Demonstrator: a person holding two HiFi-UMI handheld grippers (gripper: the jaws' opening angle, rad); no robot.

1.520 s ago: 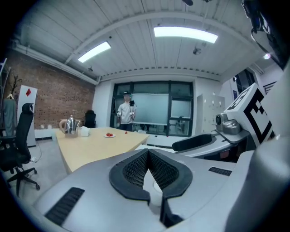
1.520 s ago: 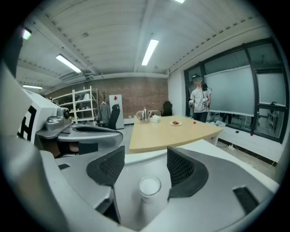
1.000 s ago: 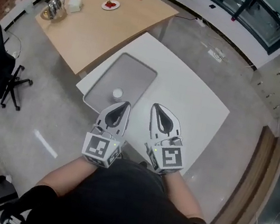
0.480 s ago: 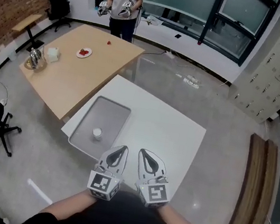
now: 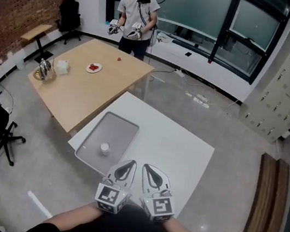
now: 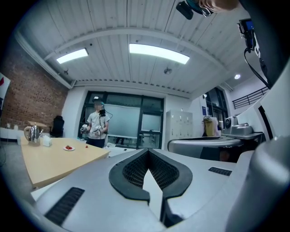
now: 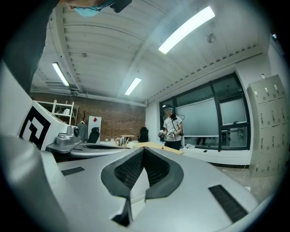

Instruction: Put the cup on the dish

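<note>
The small white cup (image 5: 104, 146) stands upright on the flat grey rectangular tray (image 5: 125, 128), towards its near end, on the white square tabletop (image 5: 178, 146). If this tray is the dish meant, the placing is judged already done. The only other candidate seen is a small white plate (image 5: 93, 67) with something red on it, on the light wooden tabletop (image 5: 81, 98) at about eleven o'clock, well apart.

The left gripper (image 5: 128, 165) and the right gripper (image 5: 148, 169) are held side by side at the near edge of the white tabletop. The cup lies at about ten o'clock from them and is touched by neither. In the left gripper view the black fingers (image 6: 130, 174) are pressed together with nothing between them, and the same is seen of the fingers (image 7: 121, 174) in the right gripper view.

Should the cup have to be moved, the main risk is judged to be an approach made with the fingers shut: the small, probably light cup would be pushed along the tray or tipped over. The tray's rim could be caught by a low finger and the tray shifted. A reach by the right gripper would have to cross the left one, so a collision is possible.
</note>
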